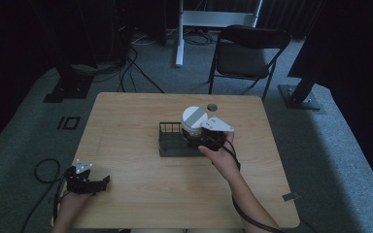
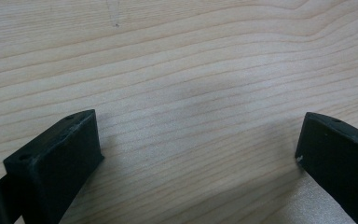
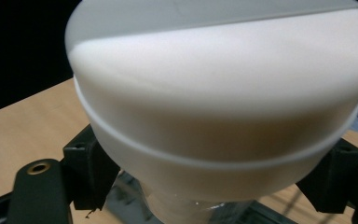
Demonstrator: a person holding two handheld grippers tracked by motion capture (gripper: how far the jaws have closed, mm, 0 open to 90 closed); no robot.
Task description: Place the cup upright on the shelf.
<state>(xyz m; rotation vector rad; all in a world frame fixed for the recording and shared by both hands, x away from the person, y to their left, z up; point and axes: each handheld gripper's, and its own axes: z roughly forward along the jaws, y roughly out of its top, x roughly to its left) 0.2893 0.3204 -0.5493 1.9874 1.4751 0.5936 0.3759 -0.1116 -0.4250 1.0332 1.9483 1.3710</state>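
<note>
A white bowl (image 1: 194, 118) with a grey underside hangs upside down and tilted over a black wire rack (image 1: 171, 141) in the middle of the table. My right gripper (image 1: 205, 135) is shut on the white bowl (image 3: 219, 107), its jaws pressing the bowl's two sides just above the rack. My left gripper (image 1: 97, 183) rests at the table's front left corner. In the left gripper view its jaws stand wide open over bare wood, with nothing between its fingertips (image 2: 56, 158).
The wooden table (image 1: 126, 116) has a small dark round hole (image 1: 212, 106) near its far edge. A black folding chair (image 1: 245, 51) stands behind the table. Cables and stand bases lie on the grey carpet around it.
</note>
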